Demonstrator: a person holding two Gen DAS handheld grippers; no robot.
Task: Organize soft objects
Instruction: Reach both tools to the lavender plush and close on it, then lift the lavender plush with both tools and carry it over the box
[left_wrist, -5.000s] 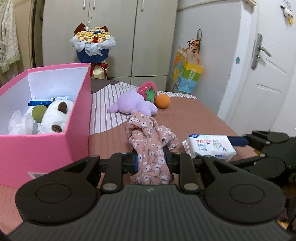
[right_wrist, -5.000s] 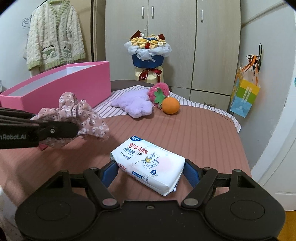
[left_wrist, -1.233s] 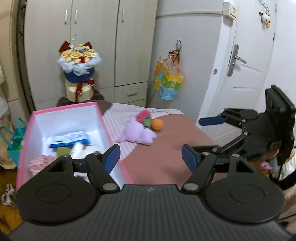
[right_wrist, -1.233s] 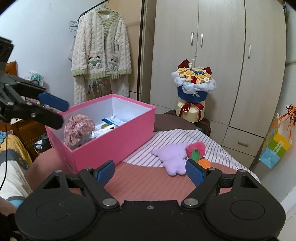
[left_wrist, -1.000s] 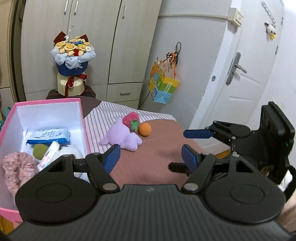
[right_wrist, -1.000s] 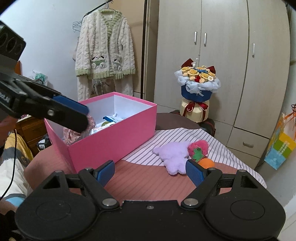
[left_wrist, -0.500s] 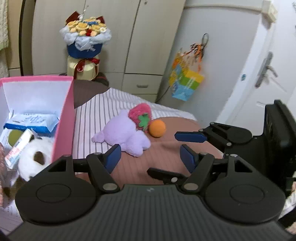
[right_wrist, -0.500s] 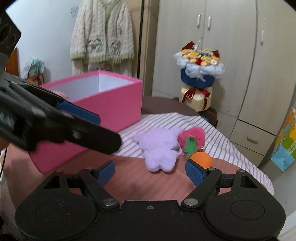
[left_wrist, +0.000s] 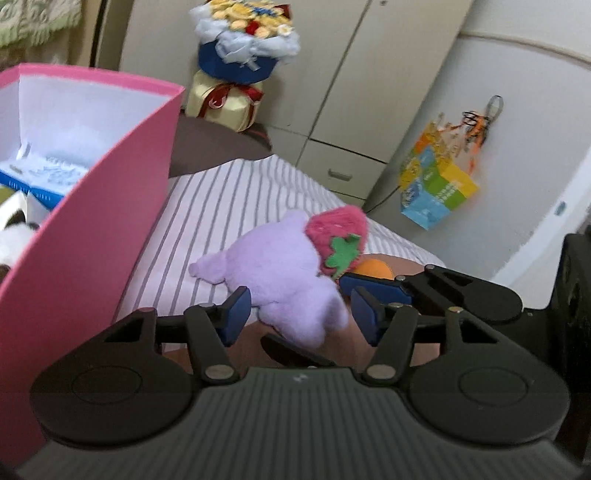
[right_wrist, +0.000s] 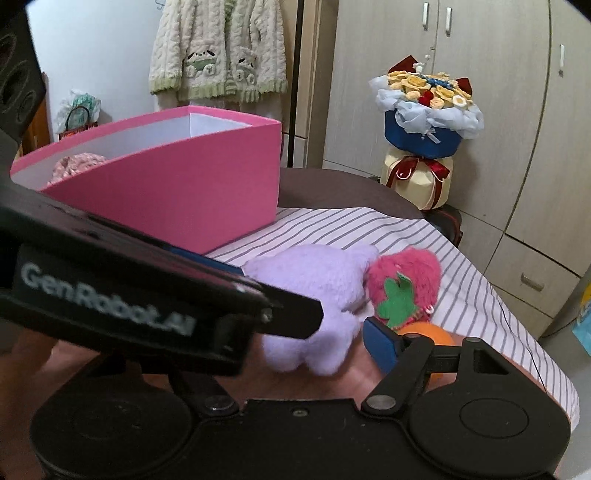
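A purple plush toy (left_wrist: 280, 273) lies on the bed by a pink strawberry plush (left_wrist: 338, 238) and an orange ball (left_wrist: 373, 268). My left gripper (left_wrist: 301, 314) is open, its pads on either side of the purple plush's near end. My right gripper (right_wrist: 314, 343) is open just behind the plush (right_wrist: 317, 295), close to the strawberry (right_wrist: 406, 284) and ball (right_wrist: 428, 336); its left finger is hidden by the left gripper's body. The pink box (left_wrist: 92, 229) stands to the left and also shows in the right wrist view (right_wrist: 177, 184), with a floral cloth (right_wrist: 77, 164) inside.
A flower bouquet (right_wrist: 424, 122) stands behind the bed before wardrobe doors. A colourful paper bag (left_wrist: 436, 188) hangs on the right wall. A knitted cardigan (right_wrist: 218, 48) hangs behind the box. The box holds a blue-white packet (left_wrist: 40, 177).
Both grippers have dropped and moved forward to the purple plush. The left gripper now straddles it. The floral cloth and tissue pack held five seconds ago now lie in the box.
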